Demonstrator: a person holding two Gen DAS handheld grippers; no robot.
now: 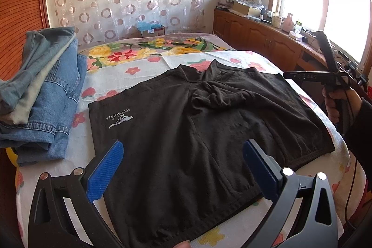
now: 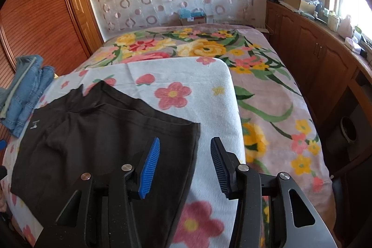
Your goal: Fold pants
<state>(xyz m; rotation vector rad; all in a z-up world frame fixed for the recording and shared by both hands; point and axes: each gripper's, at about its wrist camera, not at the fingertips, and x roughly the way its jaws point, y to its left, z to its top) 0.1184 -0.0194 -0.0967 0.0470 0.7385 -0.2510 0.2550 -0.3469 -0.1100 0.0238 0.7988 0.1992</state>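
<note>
Black pants lie spread flat on a flowered towel on the bed, with a white logo near their left side. My left gripper hovers open over the pants' near part, its blue pads wide apart and holding nothing. In the right wrist view the pants fill the lower left. My right gripper stands partly open over their right edge, one pad above the cloth and the other above the towel, pressing on nothing. A hand holds that gripper at the pants' right side.
A stack of folded denim clothes sits at the bed's left edge. Wooden cabinets with clutter on top run along the right wall under a window. A flowered blanket covers the rest of the bed.
</note>
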